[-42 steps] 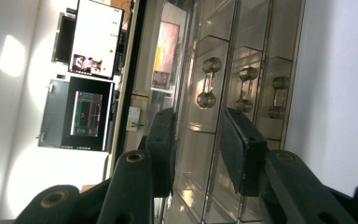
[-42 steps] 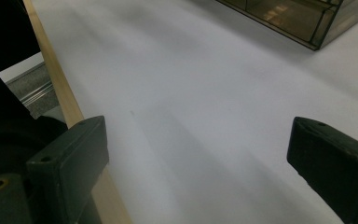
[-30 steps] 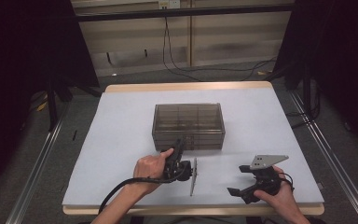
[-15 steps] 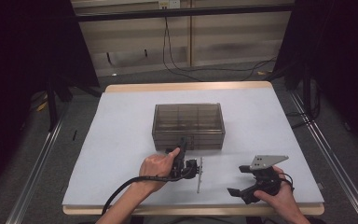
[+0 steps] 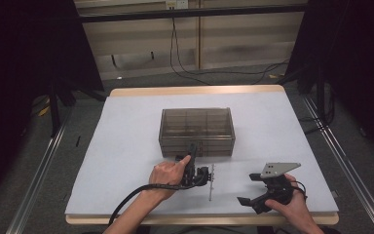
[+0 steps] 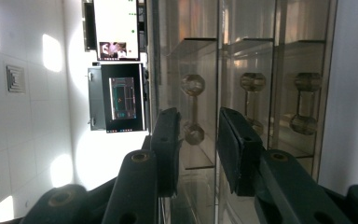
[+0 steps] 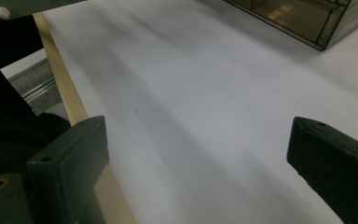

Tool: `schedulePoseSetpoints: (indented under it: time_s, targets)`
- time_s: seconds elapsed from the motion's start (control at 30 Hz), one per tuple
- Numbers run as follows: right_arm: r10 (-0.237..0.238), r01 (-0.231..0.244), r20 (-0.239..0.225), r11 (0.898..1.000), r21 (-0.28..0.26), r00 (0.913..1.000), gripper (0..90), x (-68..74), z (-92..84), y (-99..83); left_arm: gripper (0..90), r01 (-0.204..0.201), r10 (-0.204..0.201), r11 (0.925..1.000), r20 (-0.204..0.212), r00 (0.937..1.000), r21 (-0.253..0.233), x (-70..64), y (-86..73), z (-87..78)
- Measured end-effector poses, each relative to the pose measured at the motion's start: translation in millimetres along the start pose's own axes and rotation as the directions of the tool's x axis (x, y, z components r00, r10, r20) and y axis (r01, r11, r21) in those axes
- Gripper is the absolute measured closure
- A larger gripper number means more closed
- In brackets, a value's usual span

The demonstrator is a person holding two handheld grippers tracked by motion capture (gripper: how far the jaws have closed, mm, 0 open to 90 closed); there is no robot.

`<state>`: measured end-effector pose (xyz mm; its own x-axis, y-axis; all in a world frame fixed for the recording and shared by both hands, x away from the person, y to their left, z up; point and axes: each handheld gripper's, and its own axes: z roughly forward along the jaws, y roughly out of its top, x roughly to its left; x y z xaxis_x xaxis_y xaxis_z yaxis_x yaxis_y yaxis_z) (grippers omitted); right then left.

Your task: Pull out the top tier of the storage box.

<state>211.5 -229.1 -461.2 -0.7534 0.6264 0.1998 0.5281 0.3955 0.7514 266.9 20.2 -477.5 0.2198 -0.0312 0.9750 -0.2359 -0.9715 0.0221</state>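
Observation:
A clear brownish drawer cabinet stands mid-table. A hand holds my left gripper rolled on its side, with its plate edge-on and its jaws pointing at the cabinet's front. In the left gripper view the cabinet fills the frame and shows three dumbbell-shaped drawer handles. The top-row handle lies in line with the gap of the left gripper, just past the tips. The jaws have just been closing, but the pads touch nothing. My right gripper rests wide open near the front right; the right gripper has bare table between its jaws.
The white table has a wooden front edge close beside the right gripper. A cable trails from the left gripper along the forearm. Dark stands and floor rails flank the table.
The left gripper has shifted a little right and toward the cabinet front, and its edge-on plate moved right with it. The right gripper has stayed put.

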Motion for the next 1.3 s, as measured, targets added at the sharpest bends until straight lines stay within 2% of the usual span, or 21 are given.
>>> schedulePoseSetpoints:
  time_s: [0.03, 0.1, 0.13, 0.17, 0.3, 0.47, 0.77, 1.1, 1.13, 1.17, 1.23, 1.3]
  targets:
    - [0.0, 0.0, -0.001, 1.0, 0.0, 1.0, 5.5, 0.1, 0.0, 0.0, 71.2, -0.012, 0.012, 0.9999, -0.015, 0.9998, -0.003, -0.2, -0.1, 0.8]
    - [-0.003, 0.003, 0.0, 1.0, 0.0, 1.0, 5.4, 0.0, 0.2, 0.0, 72.5, 0.003, -0.003, 1.0, -0.01, 0.9999, -0.002, -1.5, -0.7, 2.3]
    - [-0.001, 0.001, -0.001, 1.0, 0.0, 1.0, 5.5, 0.3, 0.1, 0.0, 73.3, -0.005, 0.005, 1.0, -0.017, 0.9999, 0.001, -0.3, -0.5, 1.9]
    - [-0.001, 0.001, -0.001, 1.0, 0.0, 1.0, 5.4, 0.2, 0.1, 0.0, 74.7, 0.011, -0.011, 0.9999, -0.009, 0.9999, 0.008, -0.2, -0.9, 1.7]
    - [-0.002, 0.002, 0.0, 1.0, 0.001, 1.0, 5.5, 0.2, 0.2, 0.0, 78.7, 0.025, -0.025, 0.9997, -0.019, 0.9995, 0.003, 0.1, -1.8, 1.9]
    - [-0.004, 0.004, -0.002, 1.0, 0.001, 1.0, 5.6, 0.0, 0.5, 0.0, 78.2, -0.002, 0.002, 0.9999, -0.022, 0.9998, 0.011, 1.7, -0.1, 1.8]
    - [-0.003, 0.003, -0.003, 1.0, 0.002, 1.0, 5.7, 0.4, 0.2, -0.1, 80.6, 0.025, -0.025, 0.9996, -0.008, 0.9997, 0.01, 2.2, -0.8, 0.8]
    - [-0.007, 0.007, -0.005, 1.0, 0.002, 1.0, 5.7, 0.2, 0.4, -0.2, 80.6, 0.023, -0.023, 0.9997, -0.017, 0.9996, -0.007, 2.1, -0.7, -2.4]
    - [-0.007, 0.007, -0.005, 1.0, 0.002, 1.0, 5.7, 0.2, 0.4, -0.2, 80.6, 0.028, -0.028, 0.9996, -0.004, 0.9996, -0.003, 2.1, -0.9, -3.2]
    - [-0.007, 0.007, -0.006, 1.0, 0.003, 1.0, 5.7, 0.5, 0.3, -0.2, 80.6, 0.034, -0.034, 0.9994, -0.001, 0.9994, -0.005, 1.7, -1.1, -3.7]
    - [-0.008, 0.008, -0.004, 1.0, 0.005, 1.0, 5.7, 0.9, 0.2, -0.2, 80.6, 0.02, -0.02, 0.9997, -0.01, 0.9997, -0.011, 2.3, -1.1, -5.2]
    - [-0.01, 0.01, -0.004, 1.0, 0.006, 0.9999, 5.8, 1.2, 0.6, -0.1, 80.6, 0.033, -0.033, 0.9994, -0.001, 0.9995, -0.01, 1.3, -1.7, -6.9]
